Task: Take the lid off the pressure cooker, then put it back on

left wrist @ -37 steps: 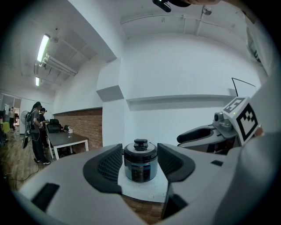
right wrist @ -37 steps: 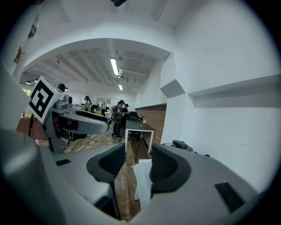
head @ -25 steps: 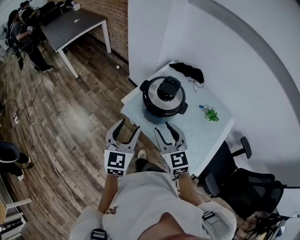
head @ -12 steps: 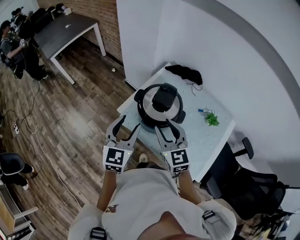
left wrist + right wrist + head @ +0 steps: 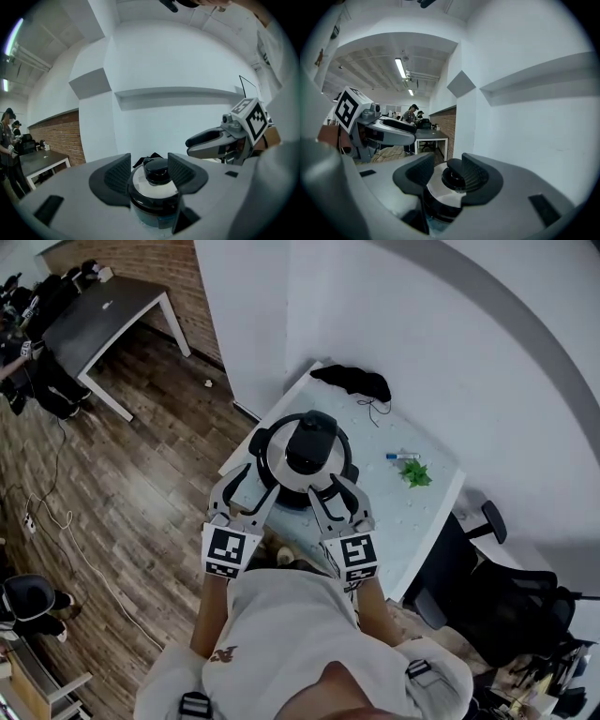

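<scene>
wood-plank floor (image 5: 122, 484), white wall (image 5: 450, 352), a brick stretch (image 5: 141, 257). dark desk (image 5: 103, 310) far left, pale table (image 5: 422, 512), what looks like black office chairs (image 5: 497, 601). ceiling strip light (image 5: 400, 68) lit.

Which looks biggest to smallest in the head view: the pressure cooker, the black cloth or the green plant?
1. pressure cooker
2. black cloth
3. green plant
All sit on one table, so nearness barely skews this.

Left gripper (image 5: 150, 171) jaws stand apart, gripping nothing; pressure cooker (image 5: 153, 208) shows in their gap, beyond the tips, lid (image 5: 151, 185) on; right gripper (image 5: 189, 145) to their right, higher.
</scene>
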